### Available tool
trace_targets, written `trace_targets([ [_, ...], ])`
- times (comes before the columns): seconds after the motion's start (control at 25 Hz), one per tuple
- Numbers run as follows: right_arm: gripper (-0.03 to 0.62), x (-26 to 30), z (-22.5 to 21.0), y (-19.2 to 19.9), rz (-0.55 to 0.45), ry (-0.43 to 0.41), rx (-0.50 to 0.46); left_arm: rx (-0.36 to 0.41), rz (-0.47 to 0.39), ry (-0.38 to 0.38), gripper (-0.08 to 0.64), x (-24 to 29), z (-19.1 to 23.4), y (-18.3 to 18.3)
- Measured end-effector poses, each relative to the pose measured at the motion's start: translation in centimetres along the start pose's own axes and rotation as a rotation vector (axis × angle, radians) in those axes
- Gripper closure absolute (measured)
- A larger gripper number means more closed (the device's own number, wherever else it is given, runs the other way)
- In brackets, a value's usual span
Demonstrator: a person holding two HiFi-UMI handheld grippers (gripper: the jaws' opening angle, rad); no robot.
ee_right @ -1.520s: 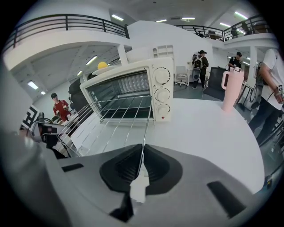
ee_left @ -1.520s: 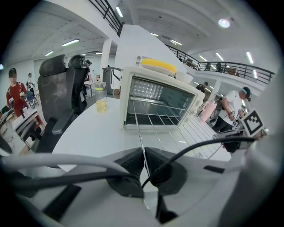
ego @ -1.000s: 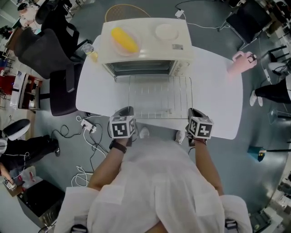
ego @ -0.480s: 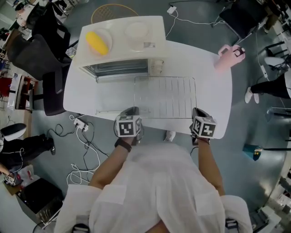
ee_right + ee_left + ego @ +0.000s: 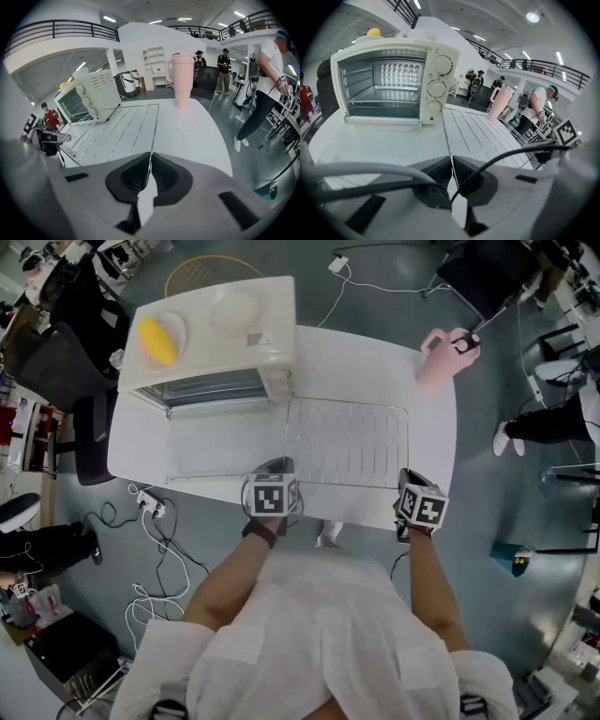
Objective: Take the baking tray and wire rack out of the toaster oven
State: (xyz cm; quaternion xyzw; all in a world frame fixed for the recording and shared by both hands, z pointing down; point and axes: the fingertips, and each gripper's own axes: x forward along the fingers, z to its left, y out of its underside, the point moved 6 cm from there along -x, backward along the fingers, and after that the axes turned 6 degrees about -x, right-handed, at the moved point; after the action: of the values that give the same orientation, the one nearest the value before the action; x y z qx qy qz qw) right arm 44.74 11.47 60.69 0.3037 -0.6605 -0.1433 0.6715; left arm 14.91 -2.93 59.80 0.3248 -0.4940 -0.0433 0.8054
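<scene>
Silvery wire rack (image 5: 347, 442), thin parallel bars, level beside the toaster oven (image 5: 211, 343); my left gripper (image 5: 451, 169) and right gripper (image 5: 149, 174) are clamped on its near corners.

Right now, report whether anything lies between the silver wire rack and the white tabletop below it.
Nothing visible: the wire rack is over bare white table; the cream toaster oven and pink tumbler stand beside it.

Right gripper (image 5: 151, 161) jaws pinched on wire rack (image 5: 117, 131) edge rod. Rack stretches over white table (image 5: 192, 136). Toaster oven (image 5: 91, 101) at rack's far left corner. Pink tumbler (image 5: 182, 79) upright beyond rack.
</scene>
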Motion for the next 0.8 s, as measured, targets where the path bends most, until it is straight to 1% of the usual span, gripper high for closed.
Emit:
trace_targets([
  [0.12,0.580,1.1,-2.2,0.3,0.006,0.005,0.011,0.012,0.011,0.011,0.548,2.4,-1.5,-0.2],
  [0.28,0.580,3.0,-4.3,0.3,0.029,0.007,0.018,0.006,0.032,0.016,0.548,5.5,-2.6,-0.4],
  [0.56,0.580,6.7,-5.9,-1.1,0.037,-0.012,0.021,0.004,0.063,0.001,0.548,9.4,-2.2,-1.6],
  [0.8,0.580,8.9,-6.8,-1.7,0.069,-0.015,0.028,-0.003,0.098,-0.004,0.548,11.9,-1.9,-2.4],
])
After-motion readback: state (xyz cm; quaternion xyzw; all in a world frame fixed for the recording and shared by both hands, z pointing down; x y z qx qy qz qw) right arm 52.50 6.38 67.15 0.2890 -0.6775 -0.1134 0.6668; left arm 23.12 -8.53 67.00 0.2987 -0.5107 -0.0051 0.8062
